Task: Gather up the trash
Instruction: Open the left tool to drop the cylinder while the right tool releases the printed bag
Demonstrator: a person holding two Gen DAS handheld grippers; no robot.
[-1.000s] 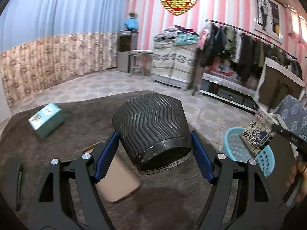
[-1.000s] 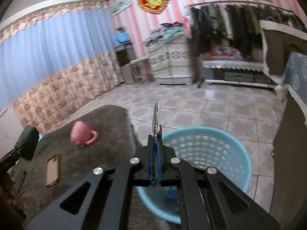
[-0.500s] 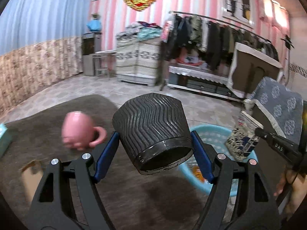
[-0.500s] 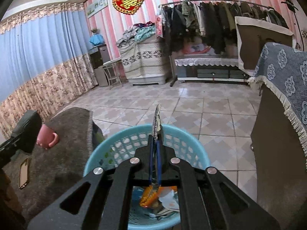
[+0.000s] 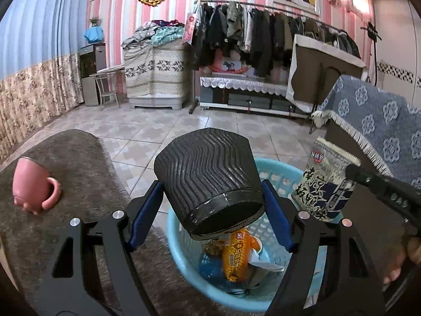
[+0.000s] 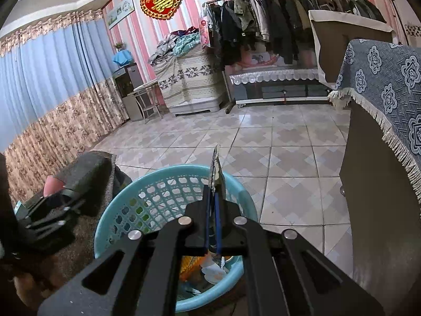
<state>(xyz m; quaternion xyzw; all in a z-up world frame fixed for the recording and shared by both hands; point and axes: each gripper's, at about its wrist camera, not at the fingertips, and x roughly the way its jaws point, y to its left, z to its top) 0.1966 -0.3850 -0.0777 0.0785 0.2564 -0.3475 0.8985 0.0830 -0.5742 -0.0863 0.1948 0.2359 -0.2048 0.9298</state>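
Since a second ago both my hands have swung from the rug to the basket: my left gripper, wide, clamps the light, stiff ribbed cup at twelve o'clock above it, my right gripper, shut, pinches the thin, floppy wrapper by its edge.

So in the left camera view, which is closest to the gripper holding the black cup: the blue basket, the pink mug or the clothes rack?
1. Blue basket, just beyond, below the black cup.
2. Pink mug, left, on the rug.
3. Clothes rack, far wall.
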